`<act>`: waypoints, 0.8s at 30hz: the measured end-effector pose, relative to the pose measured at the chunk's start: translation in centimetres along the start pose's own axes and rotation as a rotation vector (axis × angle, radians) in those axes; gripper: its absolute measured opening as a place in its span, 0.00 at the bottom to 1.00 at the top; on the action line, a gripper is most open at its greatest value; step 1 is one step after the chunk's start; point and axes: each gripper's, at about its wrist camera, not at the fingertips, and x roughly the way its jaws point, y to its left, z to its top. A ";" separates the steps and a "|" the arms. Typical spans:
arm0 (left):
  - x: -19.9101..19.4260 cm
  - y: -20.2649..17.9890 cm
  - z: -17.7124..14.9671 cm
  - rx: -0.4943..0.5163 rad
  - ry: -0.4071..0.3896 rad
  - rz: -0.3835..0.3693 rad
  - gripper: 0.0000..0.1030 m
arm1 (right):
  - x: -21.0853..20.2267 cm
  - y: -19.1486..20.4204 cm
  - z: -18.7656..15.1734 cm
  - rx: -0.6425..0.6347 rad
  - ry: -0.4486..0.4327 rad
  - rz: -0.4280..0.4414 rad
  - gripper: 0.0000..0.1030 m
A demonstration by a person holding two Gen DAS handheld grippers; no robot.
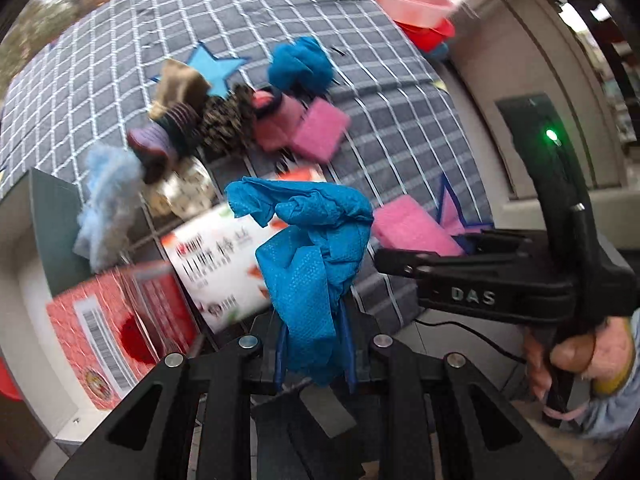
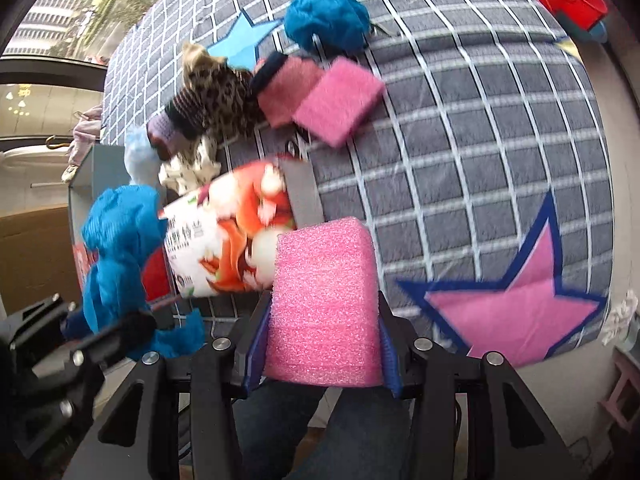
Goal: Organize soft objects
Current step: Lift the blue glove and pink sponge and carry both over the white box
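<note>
My left gripper [image 1: 316, 354] is clenched on a crumpled blue mesh cloth [image 1: 312, 256], which bunches up out of the jaws and hangs over the printed carton [image 1: 218, 264]. That carton, white with red and orange pictures, is my landmark: it lies on its side on the grey checked blanket [image 1: 400, 128], right at the blanket's near edge.

My right gripper [image 2: 324, 354] grasps a pink foam block [image 2: 324, 304] between its blue pads; the block stands upright in the jaws, just on the near right of the carton [image 2: 236, 240]. From the right wrist camera the blue mesh cloth [image 2: 116, 248] shows to the left of the carton, held by my other tong.

Beyond the carton lies a heap of soft things, touching one another: a pale blue fluffy tuft [image 1: 106, 200] to its far left, a white patterned cloth [image 1: 184, 192] just behind it, then a purple striped sock [image 1: 160, 140], a leopard print piece [image 1: 226, 122] and a tan cloth [image 1: 178, 86]. Further right in that heap sit a salmon pink sock [image 1: 276, 124] and a second pink foam square [image 1: 320, 128], side by side. A teal fuzzy bundle [image 1: 300, 64] sits further back still, apart from the heap. Well beyond the carton, at the blanket's far right edge, stacked pink and red basins [image 1: 412, 4] rest. A red patterned box [image 1: 116, 332] lies near left of the carton.
</note>
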 end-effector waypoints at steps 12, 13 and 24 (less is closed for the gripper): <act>-3.2 3.5 -8.5 0.080 -0.037 -0.023 0.23 | 2.2 6.2 -6.6 -0.015 0.006 -0.035 0.47; -3.5 4.0 -9.1 0.075 -0.043 -0.021 0.23 | 2.4 7.0 -7.0 -0.030 0.007 -0.036 0.47; -7.4 10.5 -14.5 -0.081 -0.157 -0.001 0.23 | 3.5 16.1 -8.8 -0.254 0.034 -0.006 0.47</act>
